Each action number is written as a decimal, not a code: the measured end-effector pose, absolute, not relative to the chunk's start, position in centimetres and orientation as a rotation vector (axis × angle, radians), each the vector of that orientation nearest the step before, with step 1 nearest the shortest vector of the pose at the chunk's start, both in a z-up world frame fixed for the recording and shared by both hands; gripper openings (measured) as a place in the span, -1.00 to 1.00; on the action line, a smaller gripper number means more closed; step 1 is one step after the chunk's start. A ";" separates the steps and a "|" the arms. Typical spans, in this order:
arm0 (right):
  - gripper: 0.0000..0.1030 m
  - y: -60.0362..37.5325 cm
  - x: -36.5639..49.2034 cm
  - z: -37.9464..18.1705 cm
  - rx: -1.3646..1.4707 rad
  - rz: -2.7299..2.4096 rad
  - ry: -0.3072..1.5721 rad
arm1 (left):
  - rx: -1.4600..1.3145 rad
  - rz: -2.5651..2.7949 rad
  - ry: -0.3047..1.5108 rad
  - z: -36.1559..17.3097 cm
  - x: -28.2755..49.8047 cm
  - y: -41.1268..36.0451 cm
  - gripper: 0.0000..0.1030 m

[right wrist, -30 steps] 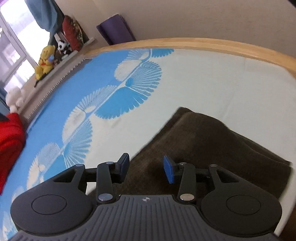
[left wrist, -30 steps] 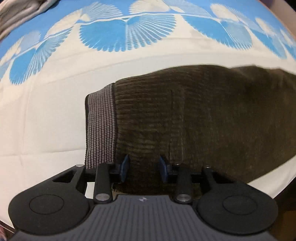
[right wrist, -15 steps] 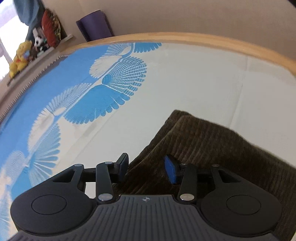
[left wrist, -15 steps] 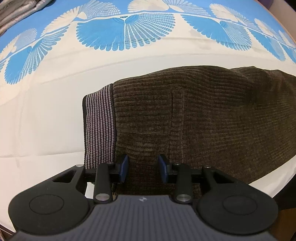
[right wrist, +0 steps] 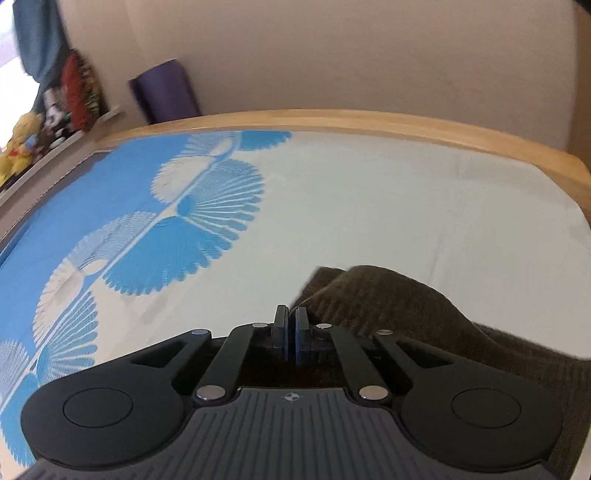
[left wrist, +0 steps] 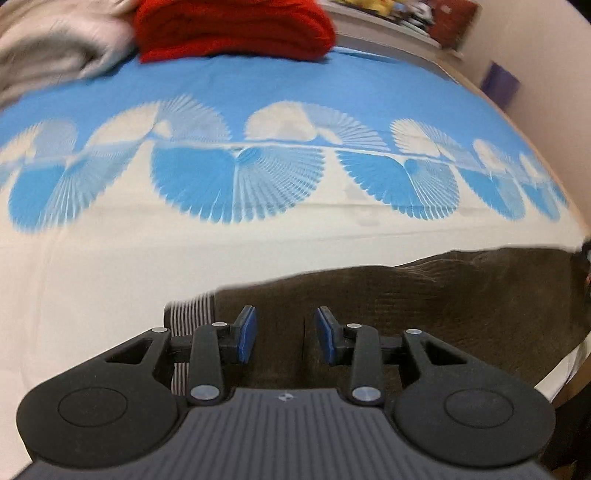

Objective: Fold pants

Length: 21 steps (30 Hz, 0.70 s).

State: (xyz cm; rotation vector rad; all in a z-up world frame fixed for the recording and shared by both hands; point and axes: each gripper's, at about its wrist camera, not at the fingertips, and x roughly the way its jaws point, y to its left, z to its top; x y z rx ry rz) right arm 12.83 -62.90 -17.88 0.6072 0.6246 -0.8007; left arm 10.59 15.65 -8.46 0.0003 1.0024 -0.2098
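The left gripper hangs above the pants, its blue pads partly apart with nothing between them. The brown ribbed pants lie folded on the near part of the sheet; their striped waistband is the left end, just left of the left pad, and the cloth runs right to the frame edge. Far left a grey blanket is heaped, with a red bundle beside it at the far side. Wide bare sheet, white near and blue with fan prints far, lies open left of and beyond the pants

In the right wrist view, soft toys sit on a ledge far left and a purple roll stands by the wall. The right gripper has just been closing and its pads now nearly meet, pinching the left edge of the pants, which rise in a hump just right of the pads. White sheet runs clear to the wooden bed rim at the far side
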 end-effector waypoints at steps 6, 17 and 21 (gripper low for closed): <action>-0.46 -55.3 12.8 -12.7 0.431 -0.588 0.544 | 0.143 -0.189 1.141 -14.3 14.8 14.4 -0.69; -0.47 -24.8 8.0 -12.0 0.054 0.529 0.653 | 0.133 -0.104 1.182 -16.2 14.9 15.4 -0.96; -0.59 -17.4 9.9 -15.8 -0.070 0.490 0.701 | 0.083 -0.113 1.187 -16.3 14.9 16.4 -0.96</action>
